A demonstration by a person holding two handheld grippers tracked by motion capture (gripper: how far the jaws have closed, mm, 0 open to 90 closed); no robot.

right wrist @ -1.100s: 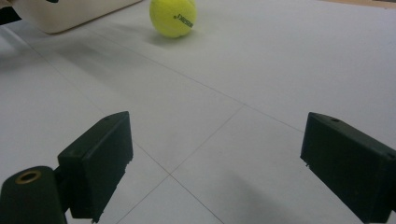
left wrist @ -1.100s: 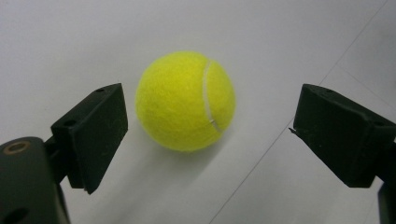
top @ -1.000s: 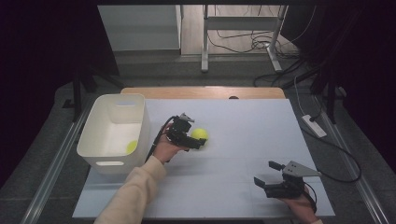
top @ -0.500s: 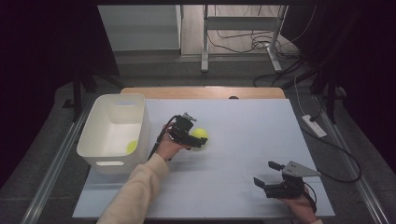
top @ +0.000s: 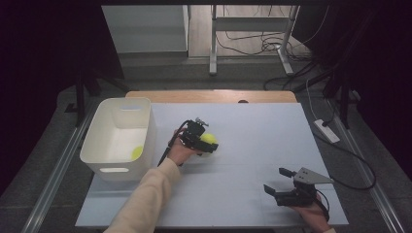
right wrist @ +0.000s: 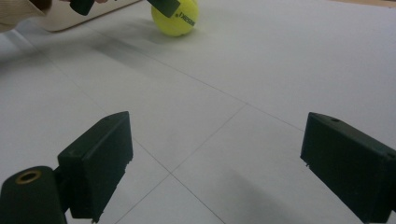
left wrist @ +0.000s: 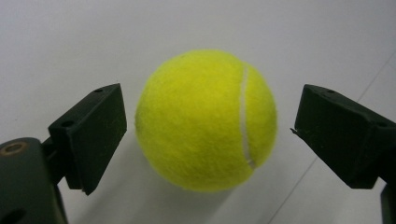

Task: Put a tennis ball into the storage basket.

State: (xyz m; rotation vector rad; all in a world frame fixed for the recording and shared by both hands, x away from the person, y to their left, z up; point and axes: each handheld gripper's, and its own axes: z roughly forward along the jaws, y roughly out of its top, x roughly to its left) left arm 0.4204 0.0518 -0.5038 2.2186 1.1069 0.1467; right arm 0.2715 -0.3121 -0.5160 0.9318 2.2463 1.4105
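Left gripper [top: 206, 143] gapes around the ball [top: 209, 140] on the white table [top: 252, 141], right gripper [top: 276, 180] open, empty.

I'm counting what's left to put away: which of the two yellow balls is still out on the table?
The ball between the left tool's open jaws, on the white table. The other ball already lies inside the bin.

Overhead view; two close gripper-mounted views
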